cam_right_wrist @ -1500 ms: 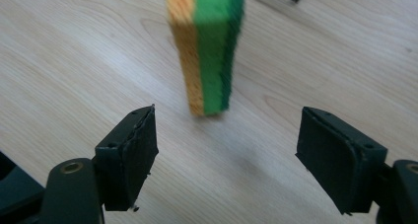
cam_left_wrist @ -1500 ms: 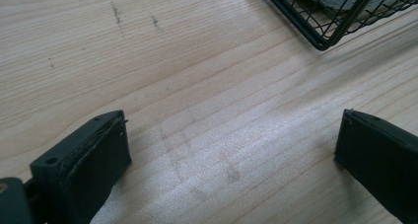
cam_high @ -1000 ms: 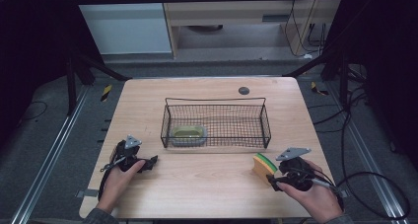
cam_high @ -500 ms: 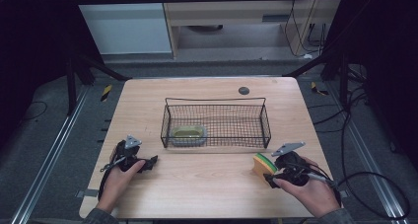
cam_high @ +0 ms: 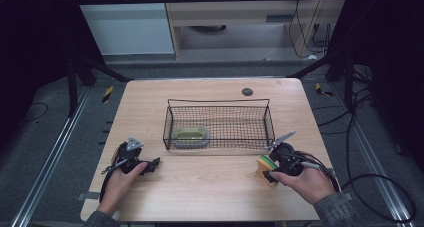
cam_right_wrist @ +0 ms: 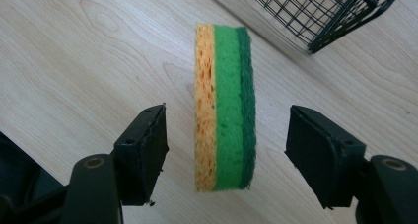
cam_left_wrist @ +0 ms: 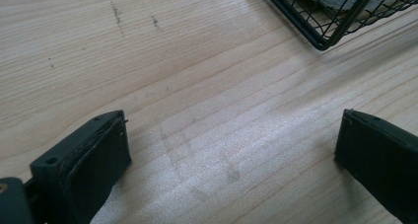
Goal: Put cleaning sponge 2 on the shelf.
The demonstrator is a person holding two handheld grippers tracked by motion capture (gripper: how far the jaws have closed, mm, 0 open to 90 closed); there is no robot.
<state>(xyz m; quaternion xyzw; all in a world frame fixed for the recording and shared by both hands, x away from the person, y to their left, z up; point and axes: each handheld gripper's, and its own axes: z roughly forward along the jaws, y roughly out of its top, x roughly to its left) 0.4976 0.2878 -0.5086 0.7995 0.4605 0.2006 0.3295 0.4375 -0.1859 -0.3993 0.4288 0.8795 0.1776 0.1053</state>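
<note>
A yellow and green sponge [cam_right_wrist: 226, 108] stands on its edge on the wooden table [cam_high: 210, 192], in front of the wire basket's right end. My right gripper [cam_right_wrist: 226, 145] is open, and the sponge sits between its two jaws without touching either. In the high view the sponge [cam_high: 263, 164] shows just left of that gripper [cam_high: 272, 169]. My left gripper [cam_left_wrist: 231, 150] is open over bare wood near the table's left front; from above it [cam_high: 152, 165] rests on the table in the person's hand.
A black wire basket [cam_high: 218, 124] stands at the table's middle with a greenish sponge-like item [cam_high: 190, 135] inside at its left end. The basket's corner [cam_left_wrist: 323, 39] lies ahead of the left gripper. A small dark disc [cam_high: 247, 91] lies near the far edge.
The right gripper has moved left toward the sponge and tilted, so its jaws now straddle it. The left gripper has stayed still.
</note>
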